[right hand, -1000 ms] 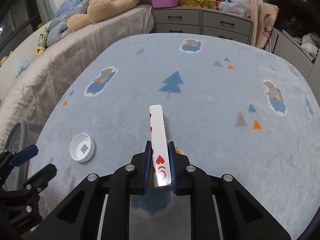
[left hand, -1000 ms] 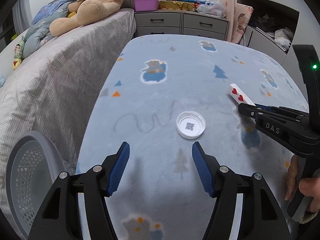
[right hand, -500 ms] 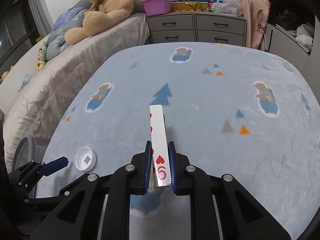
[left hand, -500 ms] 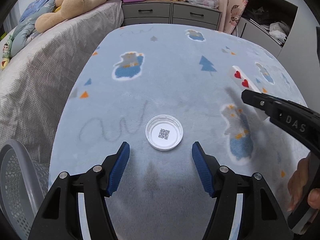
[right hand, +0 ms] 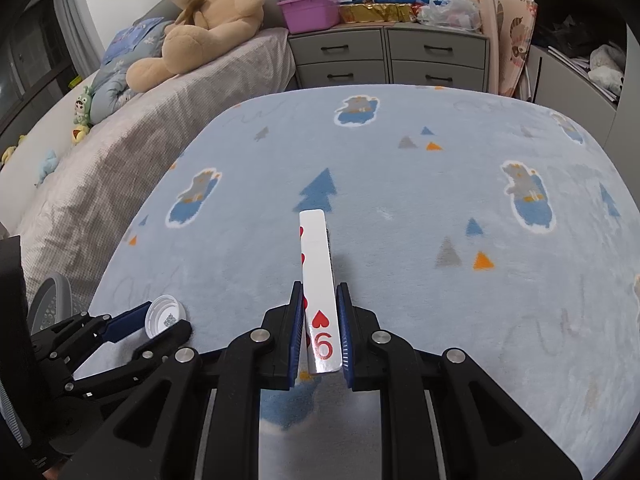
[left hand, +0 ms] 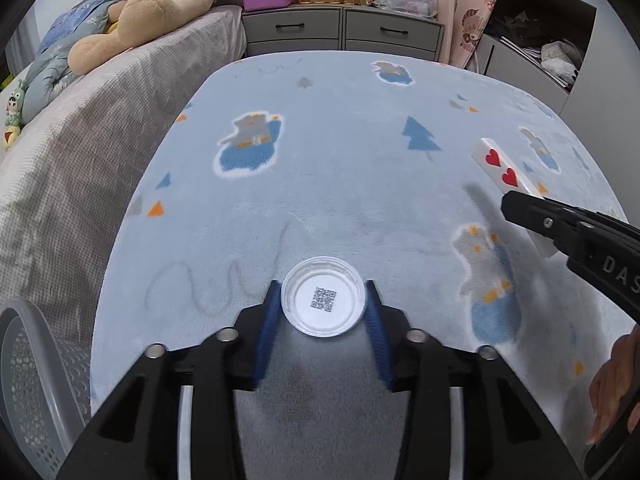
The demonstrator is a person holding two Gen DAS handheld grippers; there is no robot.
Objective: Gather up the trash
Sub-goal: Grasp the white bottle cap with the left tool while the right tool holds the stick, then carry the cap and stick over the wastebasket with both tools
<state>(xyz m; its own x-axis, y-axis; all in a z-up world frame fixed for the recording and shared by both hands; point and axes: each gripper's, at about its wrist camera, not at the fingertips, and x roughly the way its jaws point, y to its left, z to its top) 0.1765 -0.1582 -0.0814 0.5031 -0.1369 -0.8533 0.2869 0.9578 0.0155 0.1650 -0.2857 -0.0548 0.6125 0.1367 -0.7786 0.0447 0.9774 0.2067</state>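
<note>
While the right gripper (right hand: 319, 332) stays out of the way to the side, its blue pads are clamped on a playing card (right hand: 318, 276), a six of hearts held on edge so that it sticks out forward past the fingertips, above the pale blue blanket (right hand: 400, 208). From the left wrist view the same card (left hand: 502, 168) shows two red hearts beyond the black finger of that gripper, and part of a hand (left hand: 614, 384) grips the handle at the lower right edge.

Lower and to the left, the left gripper (left hand: 323, 304) has its jaws around a white plastic lid (left hand: 323, 302), which lies open side up on the blanket with a small square code printed inside. These jaws have just been closing, and the lid sits between them; the blue pads (left hand: 269, 320) reach its rim on both sides, though whether they already press on it is hard to judge from this angle. In the right wrist view the lid (right hand: 165, 316) looks tilted between the left fingers.

A grey perforated basket (left hand: 28, 380) stands off the blanket's left edge, below the bed. On the bed, a tan teddy bear (right hand: 200, 24) sits near a grey drawer unit (right hand: 384, 56) with a purple tub (right hand: 312, 12) on top.
</note>
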